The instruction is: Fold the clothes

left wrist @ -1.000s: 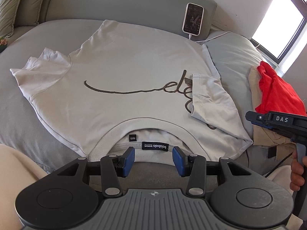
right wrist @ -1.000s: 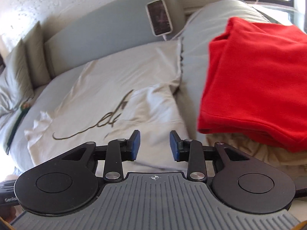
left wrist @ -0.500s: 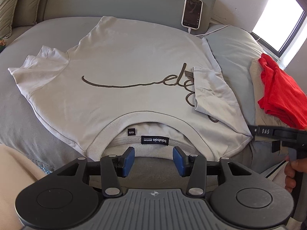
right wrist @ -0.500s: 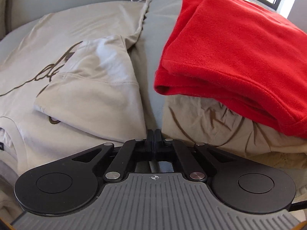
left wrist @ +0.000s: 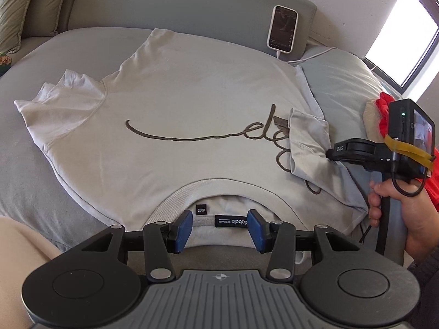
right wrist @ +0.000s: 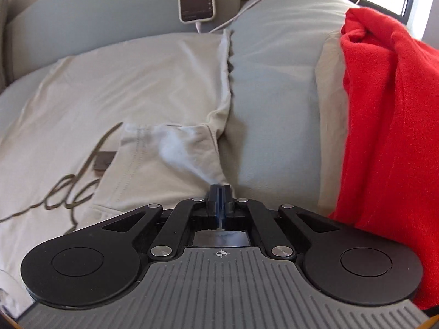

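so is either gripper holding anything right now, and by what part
The right gripper pinches the beige t-shirt by its folded-in sleeve; the left gripper holds nothing.

A home is shown, most likely a living room or bedroom corner. A wide upholstered sofa (left wrist: pixel 41 148) covered in grey fabric fills both views, and its padded grey backrest (left wrist: pixel 170 2) is seen along the far side. An olive cushion (left wrist: pixel 13 19) is propped at the far left end of the sofa. A phone (left wrist: pixel 282 28) on a white charging cable (left wrist: pixel 310 57) is leaned against the backrest. Laundry is laid out on the seat: a beige T-shirt (left wrist: pixel 178 96) spread flat, and a folded red garment (right wrist: pixel 389 142) stacked at the right end. A bright window (left wrist: pixel 403 44) set in a rough white plaster wall (left wrist: pixel 354 5) is seen beyond the right end of the sofa.
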{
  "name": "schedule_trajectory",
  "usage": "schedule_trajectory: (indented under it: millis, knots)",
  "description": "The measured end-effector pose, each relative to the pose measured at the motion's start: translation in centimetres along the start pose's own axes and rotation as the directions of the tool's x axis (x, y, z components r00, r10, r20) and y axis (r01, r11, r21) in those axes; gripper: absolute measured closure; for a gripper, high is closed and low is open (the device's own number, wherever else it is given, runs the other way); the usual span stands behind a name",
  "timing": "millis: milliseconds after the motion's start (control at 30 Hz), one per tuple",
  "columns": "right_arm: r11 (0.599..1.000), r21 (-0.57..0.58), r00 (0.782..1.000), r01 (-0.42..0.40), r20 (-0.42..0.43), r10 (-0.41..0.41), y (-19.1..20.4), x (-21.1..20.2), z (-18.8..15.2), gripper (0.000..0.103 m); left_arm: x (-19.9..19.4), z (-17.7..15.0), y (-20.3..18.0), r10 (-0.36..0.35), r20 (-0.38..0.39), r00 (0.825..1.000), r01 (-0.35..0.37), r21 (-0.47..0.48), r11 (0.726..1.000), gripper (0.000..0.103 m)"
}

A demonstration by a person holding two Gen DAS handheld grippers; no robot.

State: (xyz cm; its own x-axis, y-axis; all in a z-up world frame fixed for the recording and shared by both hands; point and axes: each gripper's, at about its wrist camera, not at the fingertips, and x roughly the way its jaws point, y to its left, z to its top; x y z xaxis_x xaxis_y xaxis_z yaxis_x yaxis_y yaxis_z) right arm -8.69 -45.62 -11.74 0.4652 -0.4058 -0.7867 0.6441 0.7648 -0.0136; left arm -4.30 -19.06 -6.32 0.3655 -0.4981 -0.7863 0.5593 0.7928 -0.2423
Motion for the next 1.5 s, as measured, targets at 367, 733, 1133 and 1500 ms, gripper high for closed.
schedule_trajectory:
  millis: [367,733,1133,1500]
  knots:
    - [0.993,0.083,0.996,-0.087,0.044,0.083,0.9,1.4,3.6,0.096,0.0,1.7,2.4,0.031,0.031,0.999,-0.029,-0.056,0.998,0.059]
    - [0.951,0.103,0.955,-0.291,0.091,0.282,1.6,-7.9,2.3,0.059,-3.4,4.6,13.0,0.096,0.145,0.985,-0.05,-0.291,0.955,0.054]
    - [0.827,0.116,0.835,-0.55,0.086,0.543,5.9,-15.5,-3.7,0.046,1.0,5.3,29.9,0.067,0.23,0.971,0.127,-0.729,0.673,0.068]
    - [0.826,0.077,0.83,-0.558,0.034,0.557,7.3,-15.8,-4.5,0.046,3.2,7.9,30.2,0.026,0.282,0.959,0.164,-0.627,0.762,0.103]
